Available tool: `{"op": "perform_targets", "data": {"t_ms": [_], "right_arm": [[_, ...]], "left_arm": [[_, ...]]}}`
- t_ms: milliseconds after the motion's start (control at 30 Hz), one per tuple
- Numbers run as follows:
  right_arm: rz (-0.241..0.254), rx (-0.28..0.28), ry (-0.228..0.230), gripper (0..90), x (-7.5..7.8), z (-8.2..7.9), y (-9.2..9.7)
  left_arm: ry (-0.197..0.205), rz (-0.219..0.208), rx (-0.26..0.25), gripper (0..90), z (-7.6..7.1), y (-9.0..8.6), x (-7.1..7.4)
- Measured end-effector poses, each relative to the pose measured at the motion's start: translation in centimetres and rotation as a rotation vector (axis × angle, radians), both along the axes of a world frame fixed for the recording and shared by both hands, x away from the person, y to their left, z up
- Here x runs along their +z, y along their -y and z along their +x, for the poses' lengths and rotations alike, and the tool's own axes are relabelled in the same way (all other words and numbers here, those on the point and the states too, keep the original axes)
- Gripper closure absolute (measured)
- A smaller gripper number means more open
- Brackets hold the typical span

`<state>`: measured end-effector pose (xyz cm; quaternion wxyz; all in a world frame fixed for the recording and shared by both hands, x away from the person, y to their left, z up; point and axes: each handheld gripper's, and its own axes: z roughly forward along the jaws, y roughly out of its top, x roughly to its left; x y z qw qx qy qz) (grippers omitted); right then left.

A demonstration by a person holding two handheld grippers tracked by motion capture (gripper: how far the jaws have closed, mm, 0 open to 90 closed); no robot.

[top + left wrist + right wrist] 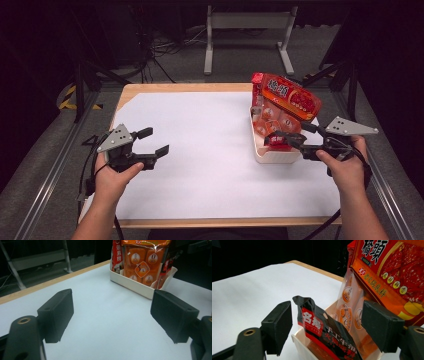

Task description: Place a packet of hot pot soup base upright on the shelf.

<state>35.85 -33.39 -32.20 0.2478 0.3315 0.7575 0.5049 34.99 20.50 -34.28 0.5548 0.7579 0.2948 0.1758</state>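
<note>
Right hand-held gripper (325, 326) spread wide, straddling without pressing the top edge of the black-and-red packet (324, 335), standing tilted at the near end of the white tray (272, 152), long axis running up and away from the jaws. Just beyond, clear orange pouches (348, 312) and the big red packet (290, 97) leaning overhead, crowding any lift. Left hand-held gripper (152, 142) likewise spread, holding nothing, well apart across the bare table (210, 150).

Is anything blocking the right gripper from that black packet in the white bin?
Nothing visible does. The black packet leans in the bin with its top between the right gripper's open jaws, which don't touch it.
</note>
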Motion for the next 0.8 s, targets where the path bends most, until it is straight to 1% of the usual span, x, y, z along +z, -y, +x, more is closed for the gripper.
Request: {"op": "perform_targets", "data": {"t_ms": [67, 133, 167, 300, 333, 433, 467, 567, 600, 633, 733, 800], "right_arm": [[-0.008, 0.009, -0.006, 24.5, -0.4, 0.0, 0.0], [-0.006, 0.009, -0.003, 24.5, -0.6, 0.0, 0.2], [0.002, 0.011, -0.004, 24.3, -0.8, 0.0, 0.2], [0.009, 0.000, -0.003, 24.2, -1.5, -0.1, 0.5], [0.009, -0.006, 0.000, 24.2, -1.7, -0.1, 0.6], [0.008, -0.011, 0.006, 24.2, -2.1, -0.2, 0.9], [0.011, -0.012, 0.009, 24.2, -2.3, -0.1, 1.0], [0.019, -0.018, 0.007, 23.5, -2.6, -0.1, 1.2], [0.022, -0.019, 0.002, 23.4, -2.7, -0.1, 1.2], [0.021, -0.019, -0.002, 23.4, -2.9, 0.0, 1.2], [0.022, -0.030, -0.009, 23.5, -3.3, 0.2, 1.1], [0.014, -0.027, -0.017, 23.4, -3.4, 0.3, 0.9]], "left_arm": [[0.004, -0.004, 0.009, 18.3, -0.3, -0.8, -0.5], [-0.004, -0.008, 0.018, 17.7, -0.4, -1.3, -0.9], [-0.004, 0.002, 0.027, 17.5, -0.4, -1.6, -1.1], [-0.002, 0.014, 0.037, 17.1, -0.5, -1.9, -1.6], [-0.006, 0.017, 0.041, 16.9, -0.6, -2.1, -1.9], [-0.009, 0.009, 0.050, 16.7, -0.7, -2.5, -2.6], [-0.009, 0.009, 0.050, 16.7, -0.7, -2.5, -2.6], [-0.007, 0.011, 0.057, 16.6, -0.8, -2.8, -3.2], [-0.006, 0.009, 0.058, 16.6, -0.8, -2.9, -3.4], [-0.006, -0.004, 0.064, 16.7, -0.8, -3.0, -3.5], [-0.021, -0.033, 0.059, 16.5, -0.7, -2.9, -3.7], [-0.028, -0.021, 0.059, 16.5, -0.6, -2.8, -3.8]]}}
